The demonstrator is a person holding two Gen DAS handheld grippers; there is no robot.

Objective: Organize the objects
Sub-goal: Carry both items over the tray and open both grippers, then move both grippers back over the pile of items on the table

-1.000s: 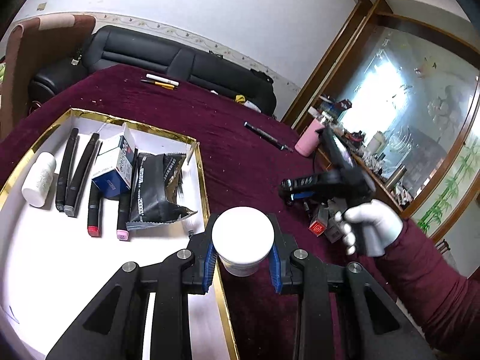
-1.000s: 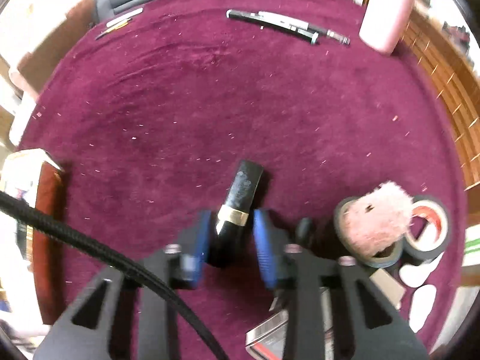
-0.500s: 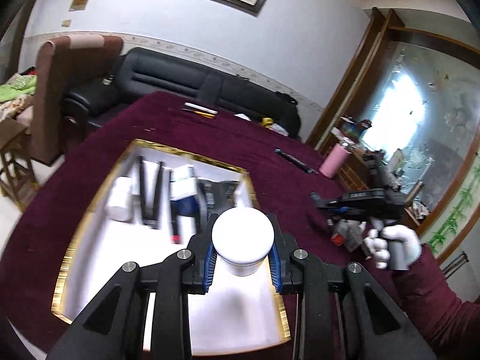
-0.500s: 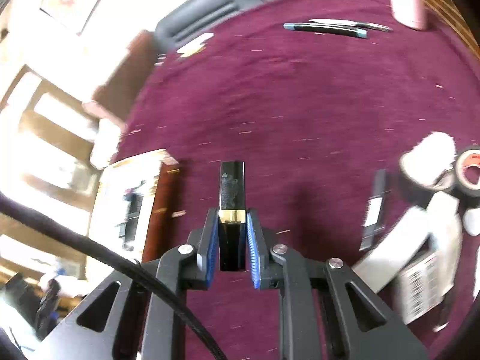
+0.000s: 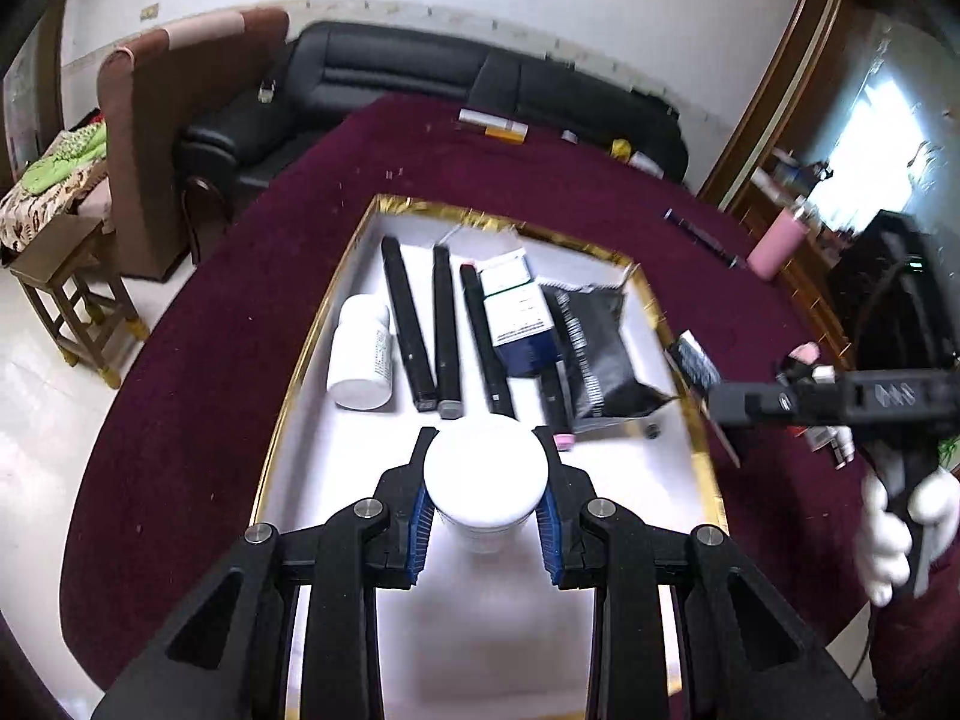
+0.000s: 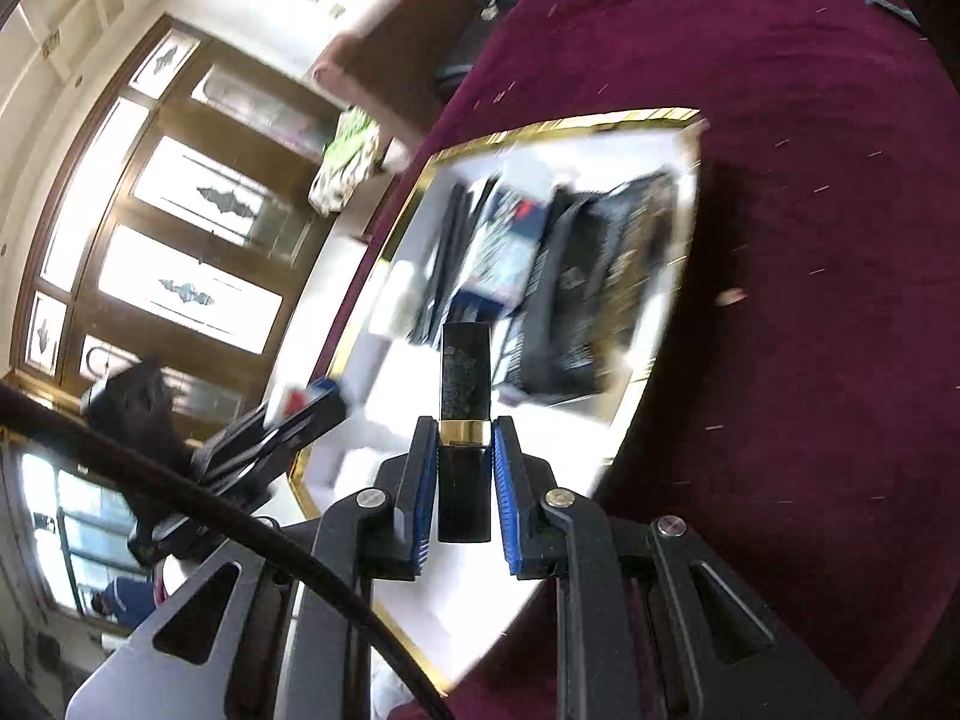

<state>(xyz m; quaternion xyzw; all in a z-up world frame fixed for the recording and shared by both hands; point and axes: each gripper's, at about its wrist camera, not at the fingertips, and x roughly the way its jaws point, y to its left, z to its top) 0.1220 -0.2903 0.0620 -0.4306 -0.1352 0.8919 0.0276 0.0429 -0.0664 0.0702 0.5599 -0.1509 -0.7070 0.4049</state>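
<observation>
My left gripper (image 5: 485, 480) is shut on a white round jar (image 5: 485, 474) and holds it above the near part of a white tray with a gold rim (image 5: 648, 480). My right gripper (image 6: 463, 450) is shut on a black lipstick tube with a gold band (image 6: 465, 396), held over the same tray (image 6: 540, 126). In the left wrist view the right gripper (image 5: 702, 372) shows at the tray's right rim with the tube. The tray holds a white bottle (image 5: 360, 360), black pens (image 5: 408, 324), a blue and white box (image 5: 516, 312) and a black pouch (image 5: 594, 342).
The tray lies on a round table with a dark red cloth (image 5: 198, 372). A pink tumbler (image 5: 777, 243) and a dark pen (image 5: 699, 237) lie at the far right, two pens (image 5: 495, 123) at the far edge. A black sofa (image 5: 390, 78) and armchair (image 5: 174, 138) stand behind.
My left gripper has moved with the jar over the tray's near part. My right gripper has lifted the lipstick tube off the cloth and carried it left to the tray.
</observation>
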